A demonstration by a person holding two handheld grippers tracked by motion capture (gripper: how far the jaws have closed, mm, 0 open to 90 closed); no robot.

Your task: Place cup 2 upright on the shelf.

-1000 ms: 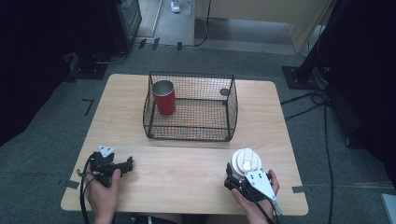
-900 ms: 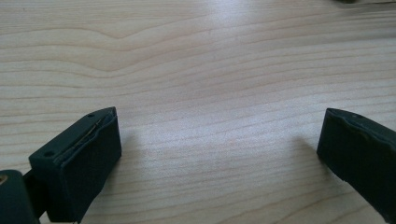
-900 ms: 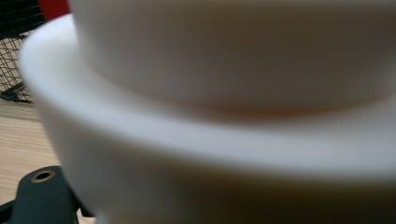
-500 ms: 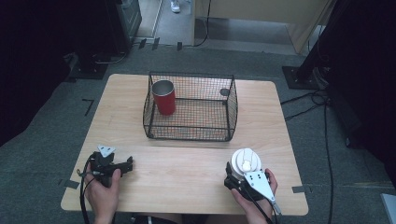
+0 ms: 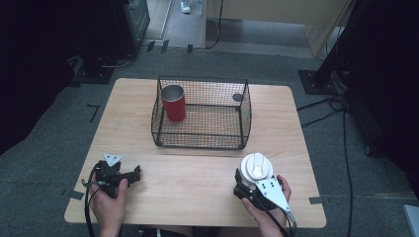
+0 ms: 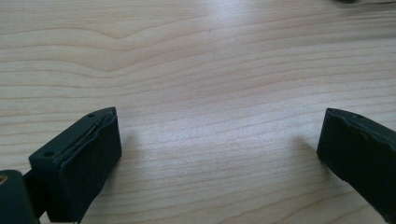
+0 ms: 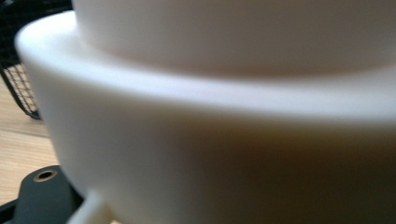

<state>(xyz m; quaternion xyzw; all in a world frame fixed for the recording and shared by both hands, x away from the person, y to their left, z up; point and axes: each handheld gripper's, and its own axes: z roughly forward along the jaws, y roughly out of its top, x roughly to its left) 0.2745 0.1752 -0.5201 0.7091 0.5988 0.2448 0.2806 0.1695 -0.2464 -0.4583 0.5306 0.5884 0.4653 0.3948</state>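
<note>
My right tool (image 5: 253, 183) grips a white lidded container (image 5: 256, 169) on the counter (image 5: 197, 177), just in front of the wire basket (image 5: 202, 112). It looks rigid, light, smooth plastic, so I hold the body below the lid. My left tool (image 5: 129, 174) rests wide, empty

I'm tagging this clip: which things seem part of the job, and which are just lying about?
Likely in the job:
- white lid, at the right tongs
- red cup, upright in the wire basket
- left tongs, open on bare table

Lying about:
- cables on the floor
</note>
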